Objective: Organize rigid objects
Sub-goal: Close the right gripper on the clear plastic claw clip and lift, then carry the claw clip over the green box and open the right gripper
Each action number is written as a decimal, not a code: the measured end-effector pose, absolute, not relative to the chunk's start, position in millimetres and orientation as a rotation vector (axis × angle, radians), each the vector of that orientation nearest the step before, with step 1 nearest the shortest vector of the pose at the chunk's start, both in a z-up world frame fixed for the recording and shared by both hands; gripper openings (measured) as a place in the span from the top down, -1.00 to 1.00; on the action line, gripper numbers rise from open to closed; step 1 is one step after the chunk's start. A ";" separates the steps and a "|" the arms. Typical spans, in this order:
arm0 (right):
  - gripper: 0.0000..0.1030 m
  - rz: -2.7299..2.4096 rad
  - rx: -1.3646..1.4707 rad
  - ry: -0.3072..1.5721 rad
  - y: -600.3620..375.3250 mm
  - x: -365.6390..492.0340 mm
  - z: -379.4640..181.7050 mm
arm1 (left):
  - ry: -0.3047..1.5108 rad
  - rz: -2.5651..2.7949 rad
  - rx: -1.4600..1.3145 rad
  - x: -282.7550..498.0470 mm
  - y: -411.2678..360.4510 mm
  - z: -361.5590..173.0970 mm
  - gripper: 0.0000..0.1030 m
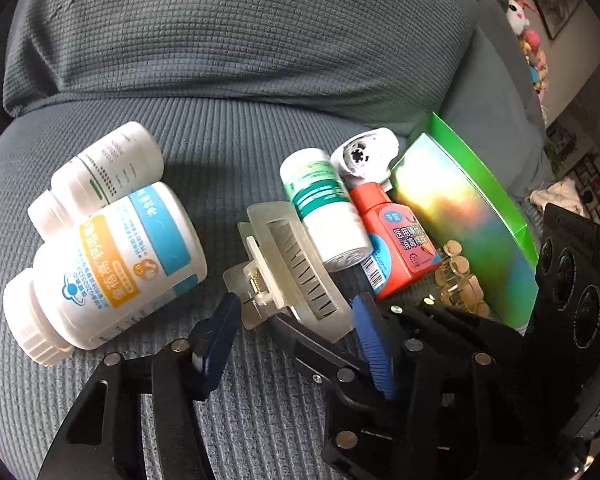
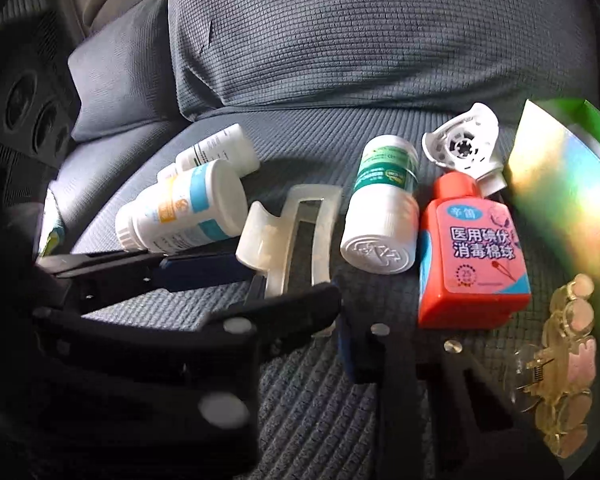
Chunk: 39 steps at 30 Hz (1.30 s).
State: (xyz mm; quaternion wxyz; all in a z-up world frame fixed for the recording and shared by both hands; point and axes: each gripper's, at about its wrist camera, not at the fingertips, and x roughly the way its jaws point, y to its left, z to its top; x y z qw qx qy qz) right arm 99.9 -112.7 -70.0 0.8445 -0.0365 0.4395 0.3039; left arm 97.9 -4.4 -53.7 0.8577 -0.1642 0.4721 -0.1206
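A translucent hair claw clip (image 1: pixel 296 264) (image 2: pixel 300 236) lies on the grey sofa seat (image 1: pixel 228 152). My left gripper (image 1: pixel 296 308) straddles its near end. The blue pads (image 1: pixel 216 340) stand close on either side, and I see no clear press on the clip. In the right wrist view one left pad (image 2: pixel 204 268) reaches the clip's lever from the left. My right gripper (image 2: pixel 334 312) is shut on the clip's near end, and its black finger (image 1: pixel 300 340) crosses between the left fingers.
Two white bottles (image 1: pixel 112 264) (image 1: pixel 108 168) lie left of the clip. To its right lie a green-labelled bottle (image 1: pixel 324 208), an orange-red bottle (image 1: pixel 396 240), a white plastic part (image 1: pixel 366 156), a yellowish clip (image 1: pixel 460 276) and a green shiny box (image 1: pixel 460 208). A back cushion (image 1: pixel 240 32) rises behind.
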 end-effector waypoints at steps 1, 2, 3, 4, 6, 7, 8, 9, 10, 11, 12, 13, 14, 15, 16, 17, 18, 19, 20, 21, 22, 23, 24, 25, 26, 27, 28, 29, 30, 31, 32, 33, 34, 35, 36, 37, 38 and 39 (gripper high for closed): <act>0.40 0.639 -0.082 0.928 -113.5 98.5 -70.3 | 0.987 -0.250 -0.335 96.9 -5.0 -53.1 -0.09; 0.40 0.637 -0.085 0.923 -113.0 97.1 -69.7 | 0.979 -0.248 -0.326 95.7 -6.3 -51.2 -0.09; 0.40 0.638 -0.084 0.916 -113.6 95.5 -68.4 | 0.969 -0.249 -0.321 94.9 -7.6 -49.2 -0.09; 0.40 0.641 -0.079 0.903 -114.5 93.6 -66.1 | 0.961 -0.250 -0.317 94.6 -9.2 -47.2 -0.09; 0.40 0.640 -0.082 0.875 -116.0 88.0 -60.6 | 0.940 -0.251 -0.305 88.0 -11.0 -39.6 -0.08; 0.41 0.641 -0.080 0.860 -117.1 84.9 -57.0 | 0.932 -0.252 -0.300 84.9 -11.2 -35.8 -0.08; 0.41 0.642 -0.077 0.850 -118.8 82.2 -54.0 | 0.921 -0.253 -0.292 82.0 -12.5 -31.1 -0.08; 0.41 0.643 -0.077 0.837 -120.5 79.3 -50.6 | 0.915 -0.257 -0.287 79.6 -13.5 -27.4 -0.08; 0.41 0.639 -0.080 0.820 -123.9 75.5 -45.7 | 0.909 -0.261 -0.281 79.2 -15.4 -23.6 -0.08; 0.41 0.636 -0.078 0.810 -127.0 73.4 -41.9 | 0.900 -0.266 -0.273 78.5 -17.6 -18.4 -0.08; 0.40 0.632 -0.075 0.800 -129.8 71.9 -37.8 | 0.890 -0.271 -0.266 77.5 -20.6 -12.3 -0.08; 0.40 0.629 -0.069 0.787 -133.9 70.7 -31.9 | 0.881 -0.275 -0.260 76.8 -23.5 -7.0 -0.08; 0.40 0.625 -0.065 0.779 -135.5 71.5 -28.0 | 0.868 -0.280 -0.253 76.4 -27.4 -1.1 -0.08; 0.40 0.620 -0.060 0.770 -140.4 70.4 -23.5 | 0.857 -0.288 -0.247 76.6 -31.5 5.8 -0.08; 0.40 0.613 -0.058 0.759 -145.5 69.6 -17.7 | 0.851 -0.295 -0.244 77.6 -33.2 11.1 -0.08; 0.40 0.604 -0.058 0.747 -150.2 69.9 -12.9 | 0.844 -0.306 -0.238 80.3 -37.8 16.6 -0.08; 0.40 0.595 -0.057 0.737 -155.3 69.8 -8.3 | 0.839 -0.317 -0.233 83.3 -42.2 21.5 -0.08; 0.40 0.583 -0.054 0.727 -162.3 70.6 -2.6 | 0.837 -0.326 -0.228 87.6 -48.9 24.1 -0.08; 0.40 0.574 -0.052 0.720 -170.3 70.4 0.9 | 0.832 -0.339 -0.223 90.7 -57.8 29.1 -0.08; 0.40 0.564 -0.050 0.711 -175.8 71.5 4.4 | 0.828 -0.349 -0.221 94.4 -63.8 33.1 -0.08; 0.40 0.551 -0.044 0.702 -184.6 72.7 9.1 | 0.826 -0.359 -0.220 98.4 -69.6 36.4 -0.07; 0.40 0.541 -0.040 0.696 -192.0 73.4 12.6 | 0.824 -0.374 -0.217 103.8 -77.9 40.2 -0.08; 0.40 0.530 -0.035 0.690 -200.0 74.7 16.1 | 0.822 -0.383 -0.213 107.7 -83.5 42.8 -0.08; 0.40 0.517 -0.029 0.683 -209.5 77.1 19.7 | 0.819 -0.388 -0.205 113.3 -91.5 44.7 -0.08; 0.40 0.510 -0.025 0.678 -215.7 79.4 21.9 | 0.811 -0.396 -0.194 119.9 -102.1 48.2 -0.07; 0.40 0.501 -0.022 0.675 -222.4 82.1 23.9 | 0.809 -0.408 -0.190 125.8 -109.4 50.0 -0.08; 0.40 0.487 -0.022 0.670 -228.5 86.2 26.3 | 0.811 -0.417 -0.191 129.9 -115.6 50.4 -0.08; 0.40 0.475 -0.022 0.666 -235.0 90.1 28.1 | 0.813 -0.429 -0.193 135.9 -123.2 52.2 -0.08; 0.40 0.458 -0.020 0.664 -244.8 95.1 29.8 | 0.814 -0.441 -0.193 140.6 -130.3 54.3 -0.07; 0.40 0.445 -0.018 0.660 -259.0 97.2 32.6 | 0.815 -0.451 -0.189 146.7 -137.9 55.0 -0.08; 0.40 0.437 -0.017 0.659 -265.7 99.6 34.0 | 0.814 -0.464 -0.183 152.2 -146.1 55.8 -0.08; 0.40 0.426 -0.015 0.658 -271.8 103.2 34.7 | 0.815 -0.473 -0.178 159.1 -154.3 56.0 -0.08; 0.40 0.412 -0.013 0.659 -279.7 108.3 34.8 | 0.816 -0.480 -0.177 161.2 -158.3 57.1 -0.08; 0.40 0.400 -0.008 0.661 -287.6 113.2 34.6 | 0.820 -0.490 -0.175 167.0 -165.3 56.9 -0.08; 0.40 0.389 -0.004 0.665 -292.8 117.8 34.2 | 0.827 -0.498 -0.173 173.3 -172.2 55.5 -0.08; 0.40 0.379 -0.001 0.670 -298.6 121.5 32.8 | 0.838 -0.504 -0.174 179.1 -178.0 52.9 -0.08; 0.40 0.371 0.004 0.679 -303.8 125.4 30.6 | 0.846 -0.508 -0.173 181.7 -181.5 50.4 -0.08; 0.40 0.363 0.010 0.690 -309.4 129.5 28.7 | 0.858 -0.512 -0.169 186.4 -187.0 46.6 -0.08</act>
